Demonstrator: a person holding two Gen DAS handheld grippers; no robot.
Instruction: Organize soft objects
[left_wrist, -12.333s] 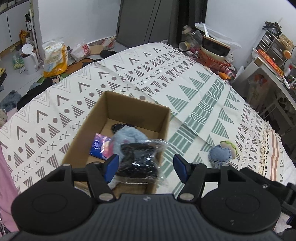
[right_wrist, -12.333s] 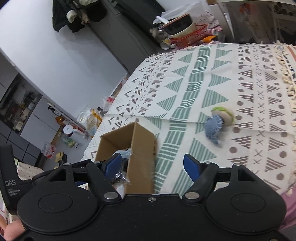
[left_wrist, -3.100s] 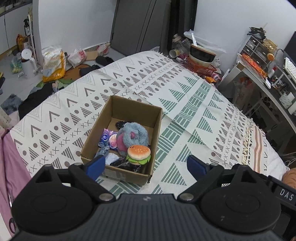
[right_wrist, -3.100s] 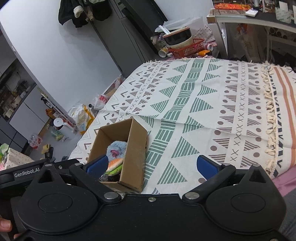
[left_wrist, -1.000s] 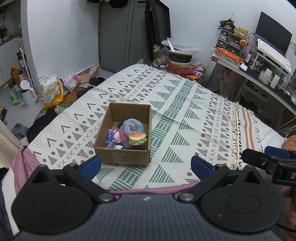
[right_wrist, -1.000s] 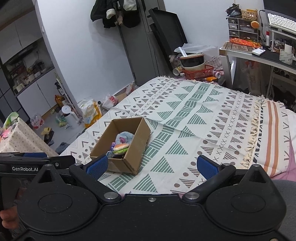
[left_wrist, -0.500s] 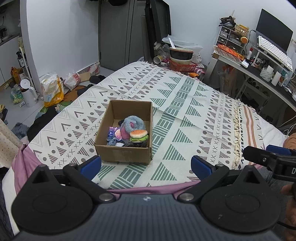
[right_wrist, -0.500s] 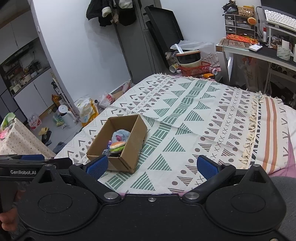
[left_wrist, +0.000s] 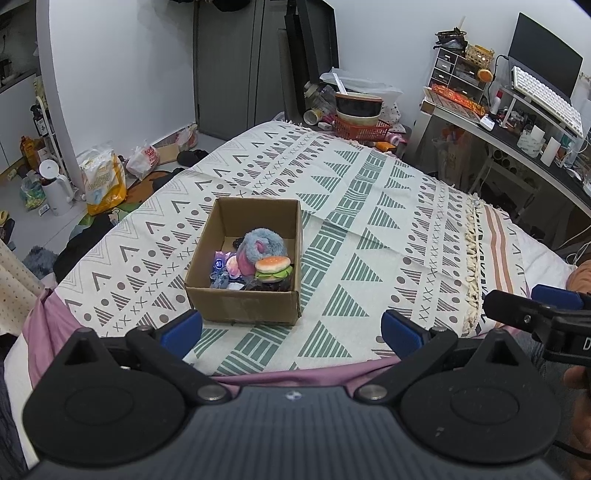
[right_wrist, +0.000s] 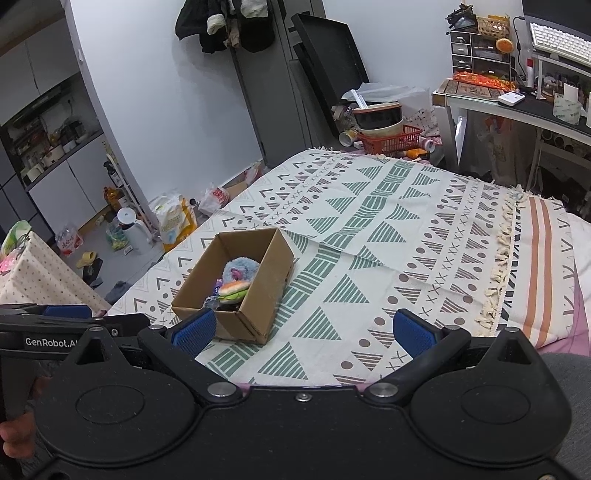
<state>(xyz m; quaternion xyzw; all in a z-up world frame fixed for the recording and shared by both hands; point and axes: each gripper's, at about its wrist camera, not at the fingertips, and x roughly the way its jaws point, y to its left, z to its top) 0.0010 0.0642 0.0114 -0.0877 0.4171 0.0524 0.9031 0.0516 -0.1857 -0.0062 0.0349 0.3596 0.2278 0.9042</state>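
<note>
While both the left gripper (left_wrist: 291, 334) and right gripper (right_wrist: 302, 330) are hanging wide apart and empty, a box (left_wrist: 242, 302) is holding 1 burger toy (left_wrist: 272, 266).

A bed (left_wrist: 388, 236) covered by a patterned blanket (left_wrist: 351, 192) lies ahead of both grippers. One cardboard box (left_wrist: 242, 302) sits directly on the blanket, just beyond the left gripper's left fingertip. Pink sheet (left_wrist: 51, 314) shows at the near edge.
</note>
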